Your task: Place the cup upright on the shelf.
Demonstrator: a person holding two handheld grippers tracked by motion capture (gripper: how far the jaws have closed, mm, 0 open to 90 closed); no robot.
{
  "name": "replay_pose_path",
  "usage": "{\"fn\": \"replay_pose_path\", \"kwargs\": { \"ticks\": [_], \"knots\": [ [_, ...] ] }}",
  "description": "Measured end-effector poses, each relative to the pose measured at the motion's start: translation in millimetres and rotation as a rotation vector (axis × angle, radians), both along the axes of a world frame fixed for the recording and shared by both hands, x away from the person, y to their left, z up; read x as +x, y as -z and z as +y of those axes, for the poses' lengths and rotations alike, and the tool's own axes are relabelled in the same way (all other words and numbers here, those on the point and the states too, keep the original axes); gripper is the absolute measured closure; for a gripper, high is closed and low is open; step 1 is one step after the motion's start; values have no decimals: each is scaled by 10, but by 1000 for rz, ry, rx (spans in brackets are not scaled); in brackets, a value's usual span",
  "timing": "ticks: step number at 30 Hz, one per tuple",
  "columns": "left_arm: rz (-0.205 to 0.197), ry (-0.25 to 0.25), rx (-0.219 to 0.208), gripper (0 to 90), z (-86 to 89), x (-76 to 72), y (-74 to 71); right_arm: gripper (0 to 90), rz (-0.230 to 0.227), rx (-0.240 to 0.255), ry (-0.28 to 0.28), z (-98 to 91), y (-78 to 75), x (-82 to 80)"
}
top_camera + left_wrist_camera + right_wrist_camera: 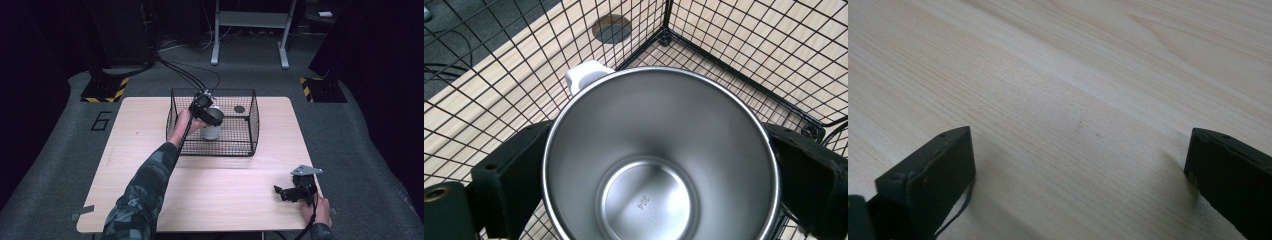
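A white mug (211,131) with a bare steel inside (659,150) stands upright in the left half of a black wire basket (252,125), its white handle (584,75) pointing away from the camera. My left gripper (212,118) reaches down into the basket from above, and its two black jaws press the mug's rim from both sides, so it is shut on the mug. The mug is empty. My right gripper (281,193) rests low over the wooden table (150,190) near its front right corner, open, with only bare wood between its jaws (1078,150).
The basket sits at the table's far middle, and its mesh walls (734,45) close in around the mug. A round dark hole (239,109) in the tabletop shows through the basket floor. Stands and cables occupy the floor beyond the table.
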State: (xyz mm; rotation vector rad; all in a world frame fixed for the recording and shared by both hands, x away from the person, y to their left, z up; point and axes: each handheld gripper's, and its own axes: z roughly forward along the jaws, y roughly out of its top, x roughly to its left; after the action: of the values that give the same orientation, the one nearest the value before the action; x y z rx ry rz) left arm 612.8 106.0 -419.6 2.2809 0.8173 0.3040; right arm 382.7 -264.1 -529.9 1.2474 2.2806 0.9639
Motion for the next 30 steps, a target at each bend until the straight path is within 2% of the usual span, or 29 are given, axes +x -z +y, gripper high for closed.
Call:
{"fn": "replay_pose_path", "kwargs": {
  "ticks": [4,6,14,18,24,25,27,30],
  "knots": [
    [12,-1,12,63,19,11,42,0,1,1,2,1,0,-1],
    [8,-5,-2,62,23,9,45,0,1,0,1,0,0,-1],
    [24,13,24,61,66,-23,59,0,0,-1,0,0,0,0],
    [14,19,46,60,57,-55,49,0,-1,-1,-1,-1,0,1],
    [9,9,23,46,71,-83,54,0,-1,-1,-1,-1,0,1],
    [18,12,8,46,86,-85,43,0,-1,-1,-2,-1,0,1],
    [9,-4,-16,10,95,-100,19,0,-1,-1,-2,-1,0,1],
    [4,0,-16,2,113,-126,-35,0,-1,-1,-2,-1,0,1]
  ]
}}
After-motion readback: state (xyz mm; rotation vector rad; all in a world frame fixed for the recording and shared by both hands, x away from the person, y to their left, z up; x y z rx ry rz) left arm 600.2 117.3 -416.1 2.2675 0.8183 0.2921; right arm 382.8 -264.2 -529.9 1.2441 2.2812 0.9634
